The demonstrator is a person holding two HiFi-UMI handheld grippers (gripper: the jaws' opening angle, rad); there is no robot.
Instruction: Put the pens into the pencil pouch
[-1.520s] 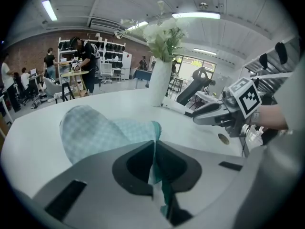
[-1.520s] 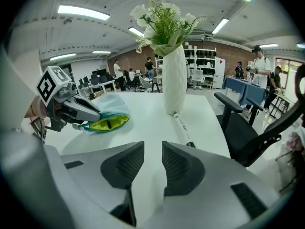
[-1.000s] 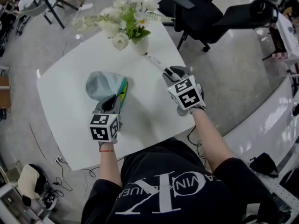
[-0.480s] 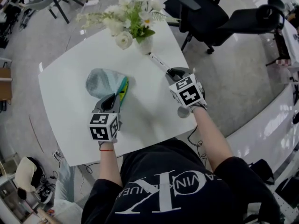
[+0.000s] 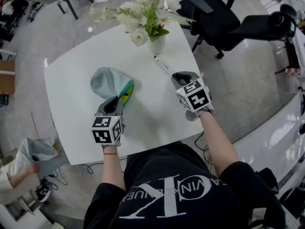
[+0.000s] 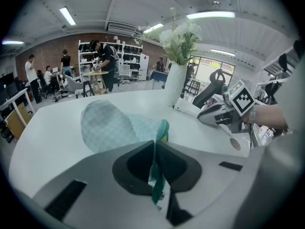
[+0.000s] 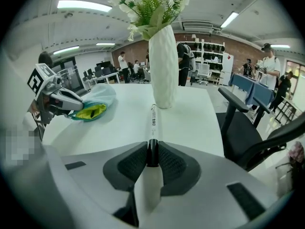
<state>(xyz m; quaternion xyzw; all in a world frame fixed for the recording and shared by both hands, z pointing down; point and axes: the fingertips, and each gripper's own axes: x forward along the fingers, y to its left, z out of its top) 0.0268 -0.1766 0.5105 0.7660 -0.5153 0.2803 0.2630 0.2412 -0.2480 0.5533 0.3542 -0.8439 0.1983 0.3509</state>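
Closing on pen (image 7: 152, 120) just now, right gripper (image 7: 152, 154) jaws; left gripper (image 6: 156, 162) jaws pinch pouch (image 5: 107, 81) rim.

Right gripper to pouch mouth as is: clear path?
Probably yes. The right gripper, whose jaws have just been closing onto the pen, has only bare table between it and the pouch. The left gripper pinches the pouch rim, holding its mouth open toward that side.

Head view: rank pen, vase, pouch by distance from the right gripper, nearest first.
1. Pen: between the jaws of the right gripper, which have just been closing on it.
2. Vase: just beyond the pen's far end.
3. Pouch: well off to the left.
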